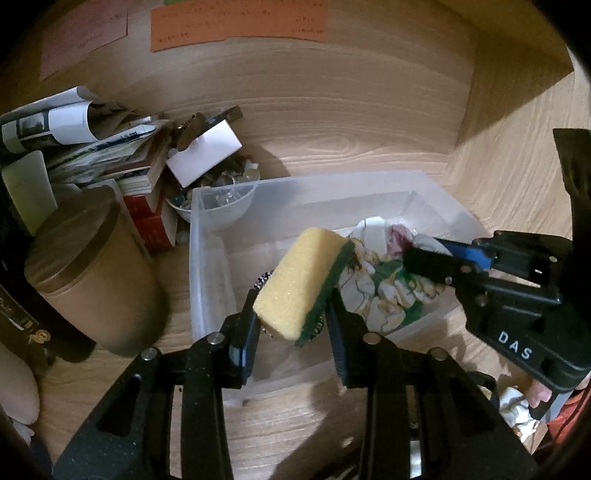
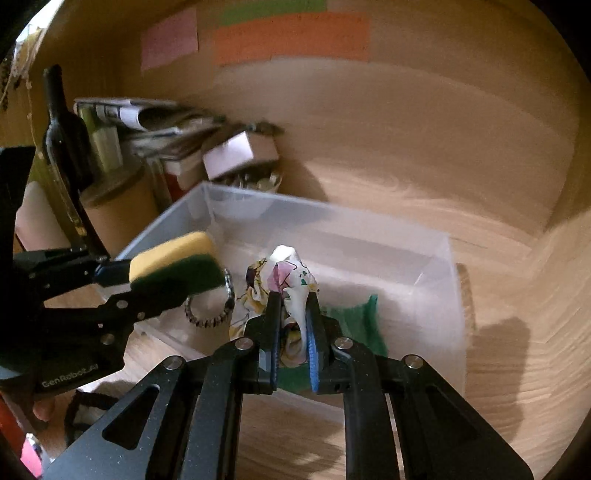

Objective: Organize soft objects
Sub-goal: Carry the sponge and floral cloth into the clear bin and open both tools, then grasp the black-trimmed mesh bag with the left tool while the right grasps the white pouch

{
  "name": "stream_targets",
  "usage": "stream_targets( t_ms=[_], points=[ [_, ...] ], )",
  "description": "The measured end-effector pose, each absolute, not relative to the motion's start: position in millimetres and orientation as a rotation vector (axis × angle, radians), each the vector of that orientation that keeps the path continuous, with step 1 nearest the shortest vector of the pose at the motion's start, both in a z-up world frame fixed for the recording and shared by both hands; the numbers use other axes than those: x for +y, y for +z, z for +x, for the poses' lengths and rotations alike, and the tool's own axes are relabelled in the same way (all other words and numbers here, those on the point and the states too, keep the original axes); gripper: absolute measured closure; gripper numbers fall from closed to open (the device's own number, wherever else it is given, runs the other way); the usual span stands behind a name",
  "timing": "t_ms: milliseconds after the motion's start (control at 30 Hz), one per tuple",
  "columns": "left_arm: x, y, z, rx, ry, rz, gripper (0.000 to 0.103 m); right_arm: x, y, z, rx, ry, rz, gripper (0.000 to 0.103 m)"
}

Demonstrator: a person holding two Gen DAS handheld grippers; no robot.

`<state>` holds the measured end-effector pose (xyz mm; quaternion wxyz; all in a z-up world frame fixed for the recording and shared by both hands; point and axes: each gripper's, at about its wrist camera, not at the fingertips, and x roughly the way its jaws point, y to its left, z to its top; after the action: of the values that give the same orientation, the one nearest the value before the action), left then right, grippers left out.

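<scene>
A clear plastic bin (image 1: 207, 258) (image 2: 424, 254) stands on the wooden surface. My left gripper (image 1: 291, 314) (image 2: 147, 284) is shut on a yellow sponge with a green scrub side (image 1: 295, 280) (image 2: 173, 258), held over the bin's near left part. My right gripper (image 2: 293, 314) (image 1: 424, 258) is shut on a crumpled floral cloth (image 2: 290, 280) (image 1: 380, 273) that hangs down into the bin. A beaded bracelet (image 2: 210, 310) lies in the bin under the sponge. A green patch (image 2: 360, 317) shows on the bin floor.
Left of the bin stand a brown cylindrical container (image 1: 88, 273), a stack of books and papers (image 1: 92, 147), a small bowl of bits (image 1: 221, 206) and a dark bottle (image 2: 62, 125). Wooden walls with coloured paper notes (image 1: 236, 22) close the back and right.
</scene>
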<state>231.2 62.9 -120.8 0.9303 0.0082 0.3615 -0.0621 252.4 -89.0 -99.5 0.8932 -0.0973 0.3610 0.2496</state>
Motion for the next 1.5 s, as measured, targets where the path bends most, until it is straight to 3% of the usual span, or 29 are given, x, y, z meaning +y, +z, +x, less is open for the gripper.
stream_targets(
  t_ms=[67,200,367,467,700,833,967,1500],
  points=[
    [62,-120,231,0.741,-0.126,0.022,0.066,-89,-102,253,0.766,0.523,-0.204,0.09],
    [63,-118,229,0.733,-0.125,0.016,0.049,-91,-100,250,0.767,0.529,-0.203,0.083],
    [65,-106,216,0.696,-0.122,0.006,0.037,-93,-91,241,0.727,0.523,-0.216,0.059],
    [68,-95,205,0.659,-0.112,-0.008,0.022,-97,-81,230,0.675,0.508,-0.223,0.042],
    [75,-72,164,0.549,-0.069,0.011,0.002,-121,-47,194,0.536,0.491,-0.211,0.02],
    [81,-72,139,0.528,-0.066,0.021,0.001,-141,-39,171,0.492,0.489,-0.201,0.019],
    [89,-84,125,0.567,-0.068,-0.002,0.0,-159,-45,153,0.488,0.464,-0.186,0.009],
    [87,-165,92,0.763,-0.044,-0.027,0.002,-169,-125,106,0.708,0.459,-0.175,0.009]
  ],
)
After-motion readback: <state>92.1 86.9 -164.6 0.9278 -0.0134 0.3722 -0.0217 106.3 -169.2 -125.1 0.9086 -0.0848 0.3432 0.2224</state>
